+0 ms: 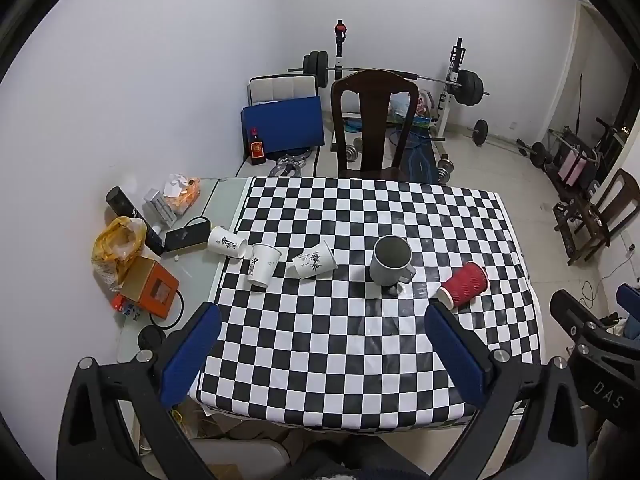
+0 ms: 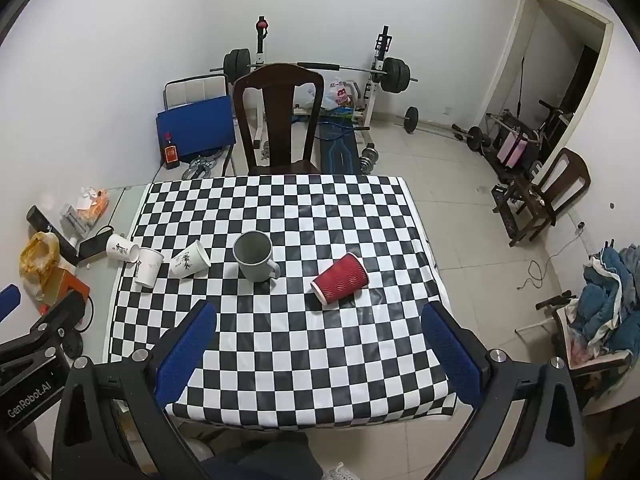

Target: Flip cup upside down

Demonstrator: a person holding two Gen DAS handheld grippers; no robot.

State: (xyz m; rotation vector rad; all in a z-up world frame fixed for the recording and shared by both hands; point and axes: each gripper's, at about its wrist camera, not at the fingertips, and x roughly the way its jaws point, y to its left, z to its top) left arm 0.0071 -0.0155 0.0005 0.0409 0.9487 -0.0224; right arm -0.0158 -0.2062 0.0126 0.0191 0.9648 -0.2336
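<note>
A grey mug [image 1: 391, 260] [image 2: 255, 256] stands upright, mouth up, near the middle of the checkered tablecloth [image 1: 360, 344] [image 2: 304, 360]. A red ribbed paper cup [image 1: 464, 285] [image 2: 340, 283] lies on its side to the mug's right. Three white paper cups sit to its left: one lying [image 1: 315, 265] [image 2: 190, 264], one upright [image 1: 263, 264] [image 2: 149, 267], one lying at the cloth's edge [image 1: 226, 241] [image 2: 121, 247]. My left gripper [image 1: 322, 320] is open and empty, above the table's near edge. My right gripper [image 2: 318, 320] is also open and empty, held back from the cups.
Clutter sits on the bare table strip at the left: an orange box [image 1: 150, 287], a yellow bag [image 1: 116, 246], a tissue pack [image 1: 182, 194], a dark power bank [image 1: 186, 234]. A dark wooden chair [image 1: 374, 120] [image 2: 278, 116] stands behind the table, with weights beyond.
</note>
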